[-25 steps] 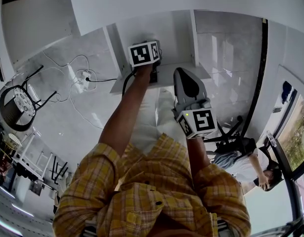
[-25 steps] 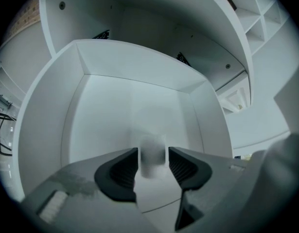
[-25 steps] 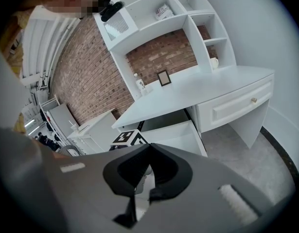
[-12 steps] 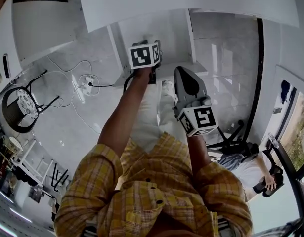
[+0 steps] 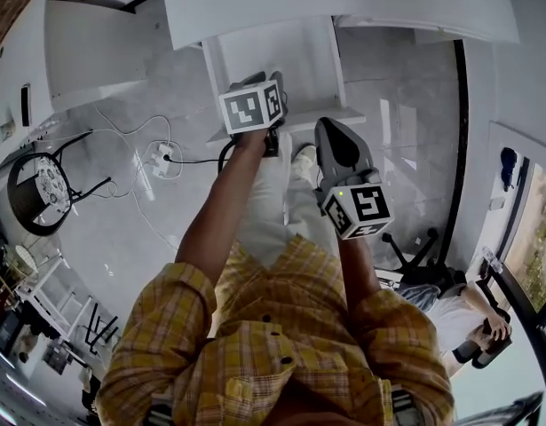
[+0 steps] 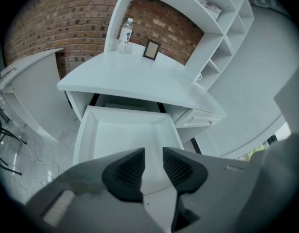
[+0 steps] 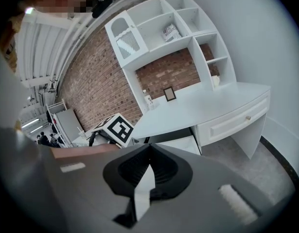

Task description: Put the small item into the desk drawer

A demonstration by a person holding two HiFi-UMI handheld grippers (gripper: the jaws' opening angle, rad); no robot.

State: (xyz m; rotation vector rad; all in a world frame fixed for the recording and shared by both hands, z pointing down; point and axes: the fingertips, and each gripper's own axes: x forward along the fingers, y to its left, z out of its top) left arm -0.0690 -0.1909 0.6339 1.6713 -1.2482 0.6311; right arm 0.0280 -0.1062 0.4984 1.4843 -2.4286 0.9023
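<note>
The desk's white drawer (image 6: 126, 111) stands pulled out under the desk top (image 6: 134, 74), and what shows of its inside is bare. No small item shows in any view. My left gripper (image 6: 153, 152) hangs above the drawer's near end. Its jaws have just been closing, a gap remains and nothing is between them. In the head view its marker cube (image 5: 252, 106) covers the jaws, in front of the drawer (image 5: 281, 56). My right gripper (image 7: 149, 149) is shut and empty, held right of the left one (image 5: 344, 162), aimed at the desk (image 7: 207, 106).
A bottle (image 6: 125, 32) and a picture frame (image 6: 150, 49) stand on the desk, under a shelf unit (image 7: 164, 33). A closed drawer with a knob (image 7: 234, 120) is on the desk's right. On the floor lie a power strip with cables (image 5: 162, 160); a round chair (image 5: 33, 193) stands left.
Both grippers have lifted a little toward the camera. More of the desk top and the open drawer shows at the top of the head view, and the floor things have shifted.
</note>
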